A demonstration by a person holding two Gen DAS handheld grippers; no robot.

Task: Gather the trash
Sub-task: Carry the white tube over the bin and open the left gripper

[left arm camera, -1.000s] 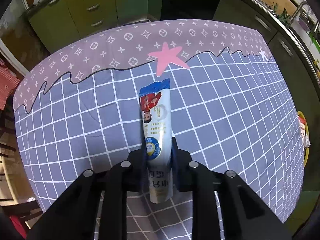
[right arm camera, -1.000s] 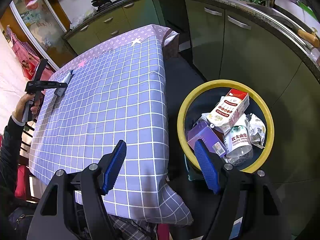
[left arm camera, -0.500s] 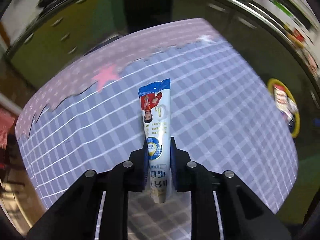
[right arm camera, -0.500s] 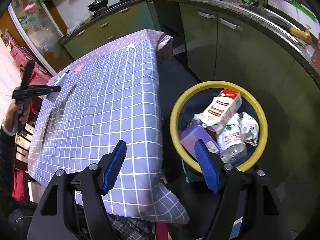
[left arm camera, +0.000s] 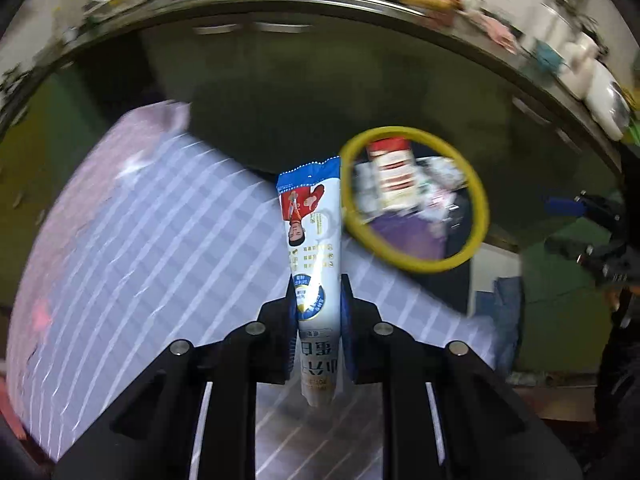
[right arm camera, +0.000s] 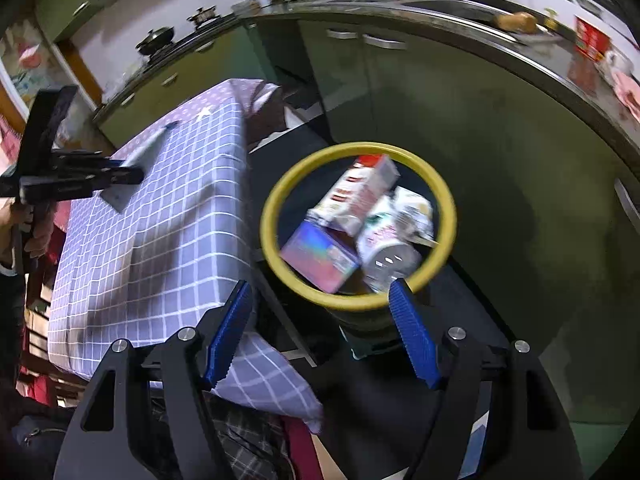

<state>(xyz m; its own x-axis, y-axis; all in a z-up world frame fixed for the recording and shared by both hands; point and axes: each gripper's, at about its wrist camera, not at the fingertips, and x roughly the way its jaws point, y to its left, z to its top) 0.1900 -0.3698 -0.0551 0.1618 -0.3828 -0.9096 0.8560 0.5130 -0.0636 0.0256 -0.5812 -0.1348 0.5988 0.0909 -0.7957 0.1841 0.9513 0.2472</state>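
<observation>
Tube in the air, bin not yet under it

The left tongs (left arm camera: 318, 320) grip a tube (left arm camera: 314, 248) near its cap end, above the table (left arm camera: 160, 240) edge, the yellow-rimmed bin (right arm camera: 276, 208) just beyond; the right tongs (right arm camera: 320, 336) hang wide and empty near the bin. Let go too early and the tube may hit the rim or drop between table and bin, and its long free end could swing wide
</observation>
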